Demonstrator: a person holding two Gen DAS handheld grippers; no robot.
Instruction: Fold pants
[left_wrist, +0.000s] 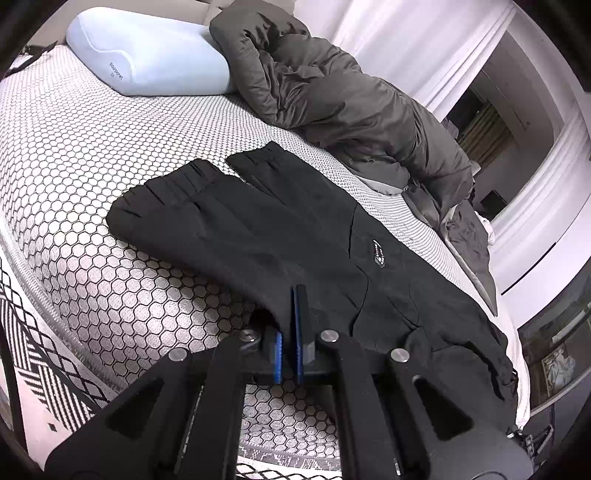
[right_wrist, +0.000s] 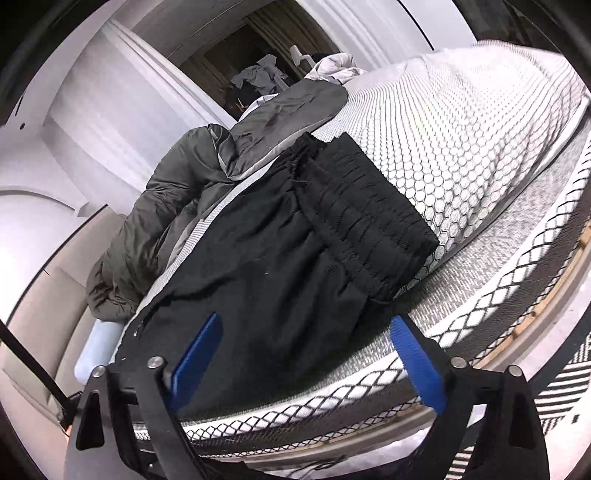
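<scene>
Lying flat across the bed (left_wrist: 74, 155), the black pants (left_wrist: 280, 229) are spread out for folding, cuffs toward eleven o'clock in the left wrist view and the elastic waistband (right_wrist: 365, 218) near the mattress edge at two o'clock in the right wrist view. A grey duvet (left_wrist: 351, 96) is bunched aside at one o'clock and a pale blue pillow (left_wrist: 147, 55) sits at eleven, probably to leave the mattress free as a folding surface. The left gripper (left_wrist: 292, 314) has its blue fingers (left_wrist: 298, 317) pressed together at the near edge of a trouser leg; they seem to pinch that fabric edge, though the black cloth hides the bite. The right gripper (right_wrist: 308, 354) has fingers (right_wrist: 417, 362) spread wide, straddling the hip fabric without pressing on it.
</scene>
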